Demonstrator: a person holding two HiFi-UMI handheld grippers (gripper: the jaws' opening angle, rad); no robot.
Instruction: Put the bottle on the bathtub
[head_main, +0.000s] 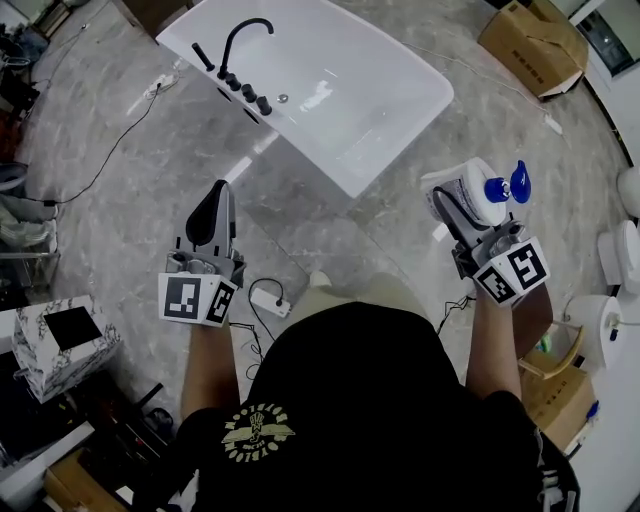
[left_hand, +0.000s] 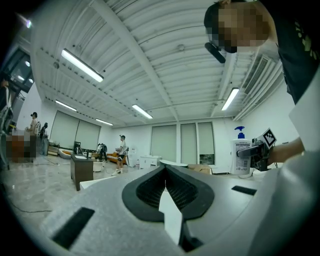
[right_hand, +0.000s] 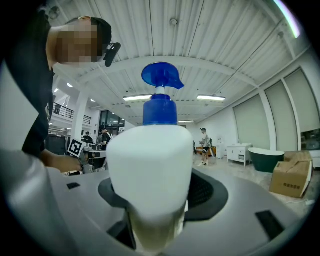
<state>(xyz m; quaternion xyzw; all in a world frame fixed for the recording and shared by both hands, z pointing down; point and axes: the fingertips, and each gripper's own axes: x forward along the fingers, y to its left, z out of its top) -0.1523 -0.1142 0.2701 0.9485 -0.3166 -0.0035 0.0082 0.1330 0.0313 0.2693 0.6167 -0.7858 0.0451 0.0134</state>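
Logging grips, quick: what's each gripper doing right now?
Left gripper: shut, empty.
Right gripper: shut on the white plastic pump bottle with blue nozzle.

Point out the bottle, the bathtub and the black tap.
bottle (head_main: 468, 192): head view, on its white body.
bathtub (head_main: 400, 110): head view, on its bare white inner wall.
black tap (head_main: 248, 22): head view, on its curved spout.

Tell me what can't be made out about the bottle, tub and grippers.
Bottle label: too small in the head view, blurred in the right gripper view.
Pads of the right gripper: hidden behind the bottle.
Bathtub far end: cut off by the head view's top edge.
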